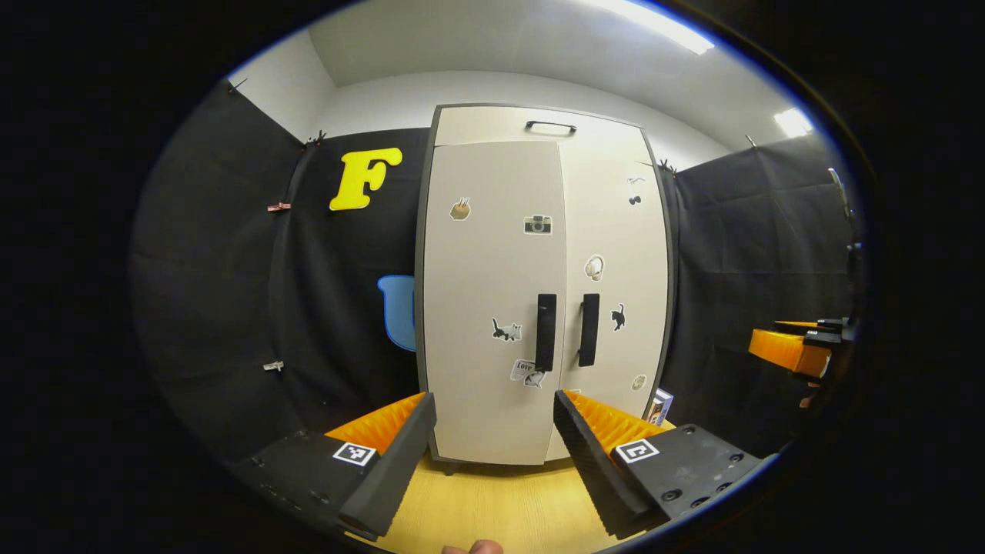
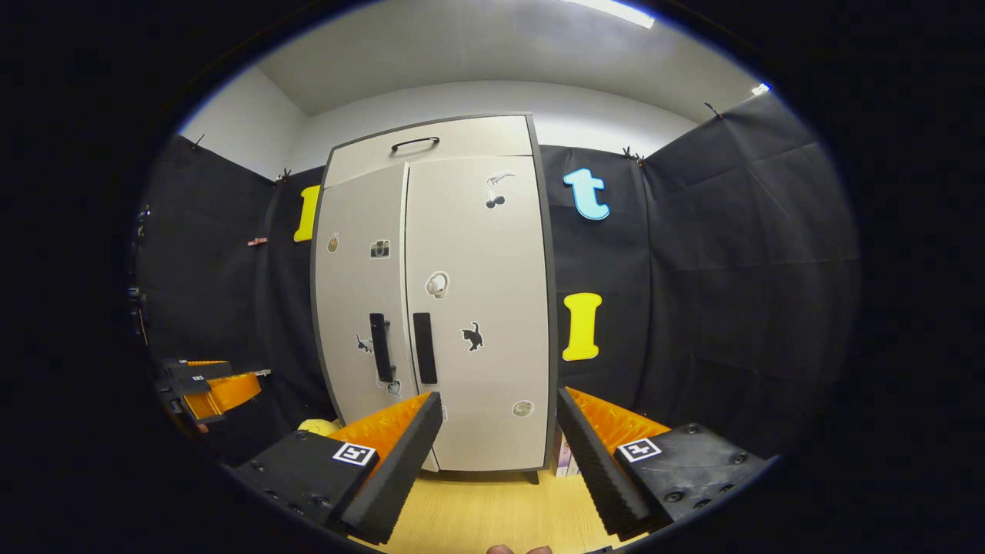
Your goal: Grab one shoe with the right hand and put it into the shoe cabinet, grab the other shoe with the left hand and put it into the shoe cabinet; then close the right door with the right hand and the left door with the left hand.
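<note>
Both doors of the shoe cabinet (image 1: 492, 308) stand shut, the left door (image 1: 489, 300) and the right door (image 1: 616, 292) meeting flush at their dark handles. We see no shoe outside the cabinet; we judge that both shoes are inside it, though the closed doors hide them. A small yellow thing (image 2: 319, 425) lies on the floor beside the cabinet's foot; we cannot tell what it is. The left hand-held gripper (image 1: 492, 431) faces the cabinet from a short way off, its jaws spread wide and holding nothing. The right hand-held gripper (image 2: 500, 431) is likewise wide open and empty, clear of the doors. We judge the task complete as far as these views show: no step remains except withdrawal.
</note>
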Tool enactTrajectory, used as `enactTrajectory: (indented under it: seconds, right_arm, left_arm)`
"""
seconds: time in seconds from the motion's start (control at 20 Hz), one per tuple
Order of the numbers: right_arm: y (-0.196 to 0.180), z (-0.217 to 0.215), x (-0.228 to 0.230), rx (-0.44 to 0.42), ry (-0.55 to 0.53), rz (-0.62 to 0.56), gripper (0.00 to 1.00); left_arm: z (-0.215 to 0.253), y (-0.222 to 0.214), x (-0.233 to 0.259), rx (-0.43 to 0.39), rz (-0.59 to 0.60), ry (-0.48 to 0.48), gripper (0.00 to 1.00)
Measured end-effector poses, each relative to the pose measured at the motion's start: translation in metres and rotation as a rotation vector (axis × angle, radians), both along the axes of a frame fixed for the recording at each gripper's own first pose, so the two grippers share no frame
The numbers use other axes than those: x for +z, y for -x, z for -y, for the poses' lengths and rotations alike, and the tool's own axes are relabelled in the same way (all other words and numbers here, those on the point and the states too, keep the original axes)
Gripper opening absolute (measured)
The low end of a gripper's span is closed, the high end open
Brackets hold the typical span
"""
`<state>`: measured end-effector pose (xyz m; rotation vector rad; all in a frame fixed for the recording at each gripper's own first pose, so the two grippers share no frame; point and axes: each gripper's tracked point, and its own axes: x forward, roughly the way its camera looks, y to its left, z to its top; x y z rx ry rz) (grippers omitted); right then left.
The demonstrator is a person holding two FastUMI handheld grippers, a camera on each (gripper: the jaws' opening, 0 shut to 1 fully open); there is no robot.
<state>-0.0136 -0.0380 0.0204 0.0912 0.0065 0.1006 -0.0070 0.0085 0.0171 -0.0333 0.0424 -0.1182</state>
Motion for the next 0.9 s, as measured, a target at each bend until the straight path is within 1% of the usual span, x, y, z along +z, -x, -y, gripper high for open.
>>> enactTrajectory:
  seconds: [0.45, 0.9]
  right_arm:
    - [0.005, -0.008, 0.003, 0.011, 0.004, 0.007, 0.98]
    - [0.006, -0.006, 0.0, 0.009, 0.005, 0.004, 0.98]
  left_arm:
    - [-0.01, 0.003, 0.005, 0.012, 0.008, -0.008, 0.96]
    - [-0.01, 0.001, 0.001, 0.014, 0.001, -0.008, 0.96]
